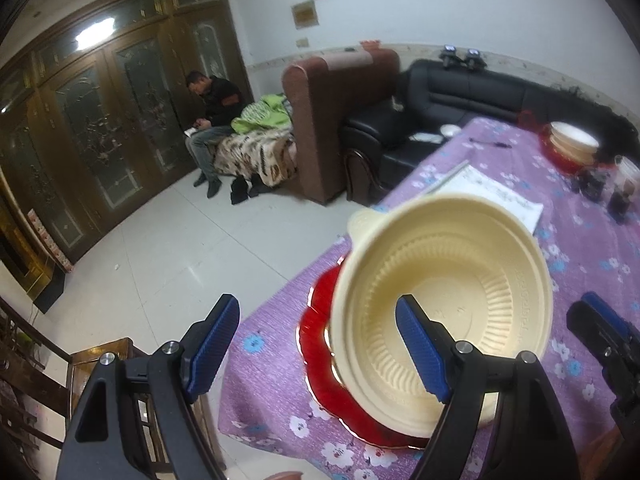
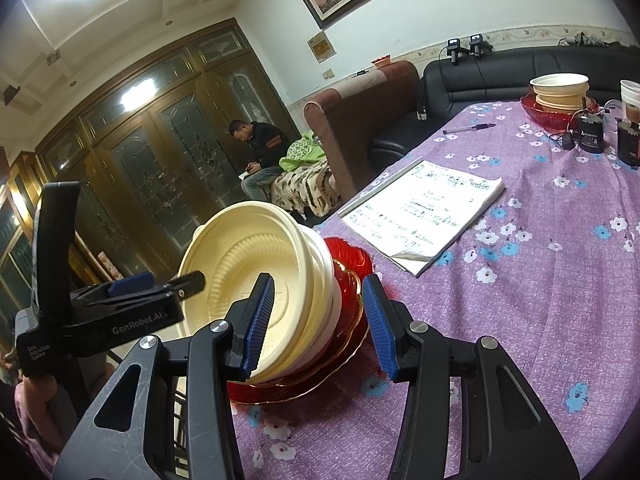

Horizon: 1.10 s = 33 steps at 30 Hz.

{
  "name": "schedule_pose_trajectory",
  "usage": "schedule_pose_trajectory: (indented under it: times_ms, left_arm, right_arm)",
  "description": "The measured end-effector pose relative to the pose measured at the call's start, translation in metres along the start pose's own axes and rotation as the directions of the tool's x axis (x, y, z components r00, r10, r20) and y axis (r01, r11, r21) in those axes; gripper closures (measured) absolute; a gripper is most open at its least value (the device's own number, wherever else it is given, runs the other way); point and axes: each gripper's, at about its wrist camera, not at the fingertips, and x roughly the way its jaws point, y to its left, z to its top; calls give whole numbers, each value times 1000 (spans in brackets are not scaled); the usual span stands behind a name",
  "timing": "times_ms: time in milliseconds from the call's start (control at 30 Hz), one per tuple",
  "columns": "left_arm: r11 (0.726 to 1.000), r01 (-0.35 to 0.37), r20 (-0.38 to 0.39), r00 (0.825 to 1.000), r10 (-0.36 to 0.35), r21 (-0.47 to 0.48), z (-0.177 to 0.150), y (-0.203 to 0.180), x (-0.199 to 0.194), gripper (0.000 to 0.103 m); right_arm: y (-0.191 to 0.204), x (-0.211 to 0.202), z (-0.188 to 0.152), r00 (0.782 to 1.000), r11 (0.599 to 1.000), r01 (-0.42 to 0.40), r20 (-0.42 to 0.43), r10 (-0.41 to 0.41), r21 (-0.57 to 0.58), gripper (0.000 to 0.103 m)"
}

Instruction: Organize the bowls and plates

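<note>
Both grippers, left gripper [image 1: 318, 350] and right gripper [image 2: 320, 324], have black angular arms with triangular cut-outs, round silver screws and ribbed blue pads. White "GenRobot.AI" lettering marks the left one's body.

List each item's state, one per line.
cream bowls: nested, tipped on their side over the red plates.
red plates: stacked at the table's edge.
far bowl stack: upright in a red dish.
notebook: open, flat.
left hand-held gripper: open.
right hand-held gripper: open.
</note>
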Motion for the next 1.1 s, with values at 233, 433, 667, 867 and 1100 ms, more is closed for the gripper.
schedule_pose_trajectory:
  times_ms: [233, 433, 667, 867, 1100]
  left_arm:
    - [1000, -7, 22, 1000, 7, -27, 2, 5, -2, 22]
    - [1000, -6, 13, 1000, 6, -20, 2, 1, -1, 22]
    - [1000, -6, -3, 1000, 6, -19, 1, 0, 2, 22]
    - [1000, -3, -6, 1000, 3, -15, 0, -2, 2, 22]
    - [1000, 12, -12, 1000, -12, -19, -2, 0, 1, 22]
  right_arm:
    - [0, -1, 0, 1000, 1000, -2, -2, 2, 0, 56]
    - [0, -1, 0, 1000, 1000, -1, -2, 1, 0, 56]
    - [0, -1, 0, 1000, 1000, -2, -2, 2, 0, 56]
    - [1, -1, 0, 1000, 1000, -3, -1, 3, 0, 56]
    - [1, -1, 0, 1000, 1000, -2, -1, 2, -2, 56]
